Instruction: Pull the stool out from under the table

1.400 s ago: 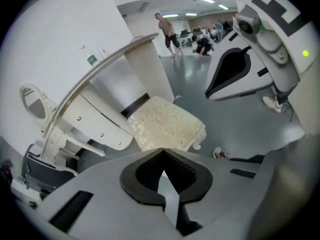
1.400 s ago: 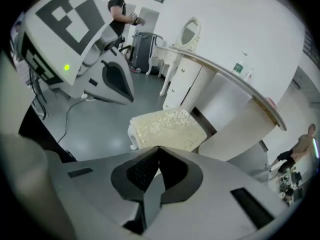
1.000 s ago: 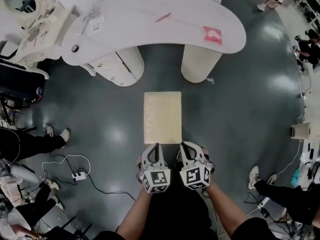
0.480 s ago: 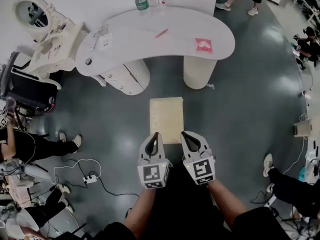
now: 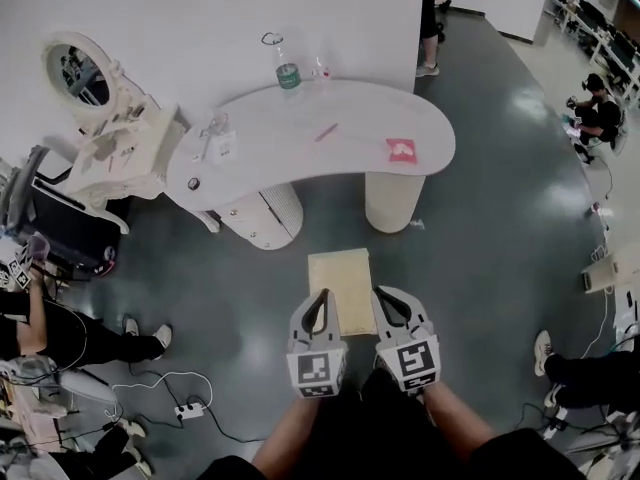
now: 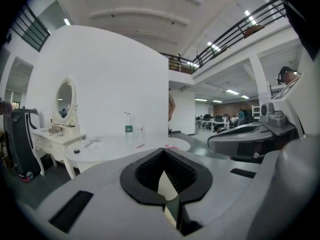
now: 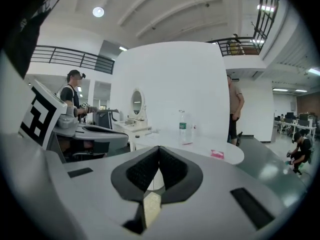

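On the floor (image 5: 480,228), apart from the counter (image 5: 300,138), the stool (image 5: 341,283) is seen fully drawn out. The left gripper (image 5: 320,298) and right gripper (image 5: 385,296) are closed, empty, by its near edge. Nothing is judged left.

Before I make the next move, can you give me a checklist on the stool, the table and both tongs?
1. Stool out from under the table: ok. It stands on open floor, apart from both pedestals.
2. Left tongs free: ok. They are shut with nothing between them.
3. Right tongs free: ok. They are shut and empty.
4. Floor hazards near the stool: ok. The power strip and its cable lie well off to the left.
5. Tabletop undisturbed: ok. The water bottle stands upright.
6. Stool legs flat on the floor: cannot tell, because the seat hides them from above.
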Motion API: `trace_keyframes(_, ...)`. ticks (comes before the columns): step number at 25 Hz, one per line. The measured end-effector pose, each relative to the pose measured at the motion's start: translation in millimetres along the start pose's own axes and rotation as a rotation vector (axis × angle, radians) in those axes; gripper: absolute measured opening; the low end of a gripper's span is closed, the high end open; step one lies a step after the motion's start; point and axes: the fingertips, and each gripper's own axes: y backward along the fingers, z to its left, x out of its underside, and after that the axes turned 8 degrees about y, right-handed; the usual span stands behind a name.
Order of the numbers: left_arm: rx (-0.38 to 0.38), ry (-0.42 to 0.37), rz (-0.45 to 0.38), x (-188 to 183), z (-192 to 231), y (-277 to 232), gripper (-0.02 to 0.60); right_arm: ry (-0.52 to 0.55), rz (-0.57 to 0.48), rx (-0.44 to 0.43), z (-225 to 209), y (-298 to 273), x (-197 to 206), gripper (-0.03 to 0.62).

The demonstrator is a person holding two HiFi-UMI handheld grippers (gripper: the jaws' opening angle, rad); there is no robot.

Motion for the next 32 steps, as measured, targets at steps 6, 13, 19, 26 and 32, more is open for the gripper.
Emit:
trace_keyframes(6, 0.019, -0.005, -0.041, -35, 25, 2, 0.006, 0.034, -0.029, 0.01, 7, -13, -39, 0.006)
trace_keyframes(13, 0.055, -0.024, -0.108, -59, 31, -5, 0.006, 0.04, -0.075, 0.039, 10, -28, -65, 0.006)
trace_keyframes(19, 0.069, -0.045, -0.15, -75, 30, -8, 0.006, 0.044, -0.096, 0.05, 10, -32, -76, 0.006)
trace_keyframes(26, 0.073, -0.044, -0.15, -74, 29, -7, 0.006, 0.055, -0.099, 0.048, 11, -32, -74, 0.006)
trace_keyframes(32, 0.069, -0.032, -0.148, -73, 25, -9, 0.006, 0.078, -0.093, 0.059, 7, -29, -74, 0.006)
